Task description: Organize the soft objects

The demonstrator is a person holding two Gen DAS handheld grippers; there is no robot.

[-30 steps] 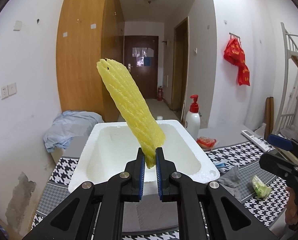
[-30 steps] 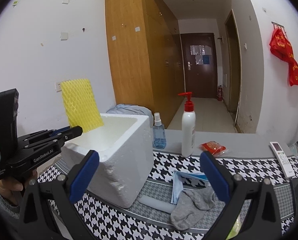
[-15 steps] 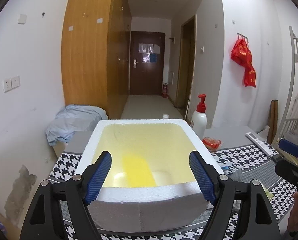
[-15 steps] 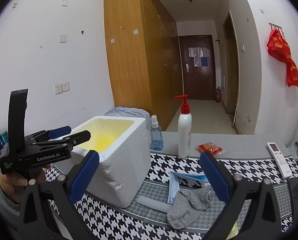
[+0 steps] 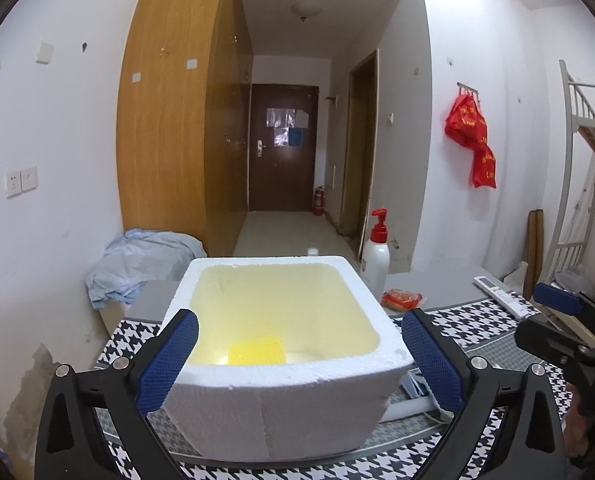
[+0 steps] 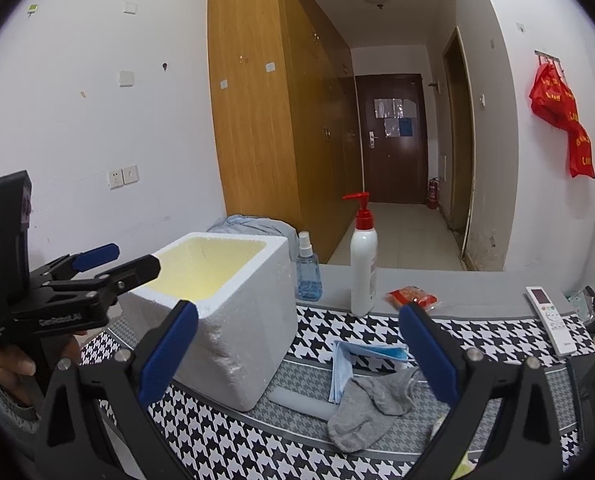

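Note:
A white foam box [image 5: 281,404] stands on the houndstooth table cloth [image 6: 225,444]. A yellow sponge cloth [image 5: 255,354] lies flat on the box's bottom. My left gripper [image 5: 297,356] is open and empty, just before the box's near wall; it also shows in the right wrist view [image 6: 117,262] at the box's left rim. My right gripper [image 6: 297,356] is open and empty, above the cloth to the right of the box [image 6: 233,320]. A grey sock [image 6: 369,408] and a blue face mask [image 6: 361,360] lie below it.
A white pump bottle [image 6: 363,256], a blue spray bottle [image 6: 308,272] and a red snack packet [image 6: 411,296] stand behind the box. A white remote [image 6: 549,320] lies at the right. A white foam tube [image 6: 301,402] lies by the sock. A blue cloth heap [image 5: 141,260] sits at the far left.
One second ago my left gripper was shut on the yellow sponge cloth above the box. It opened, the cloth dropped into the box, and the gripper has drawn back slightly.

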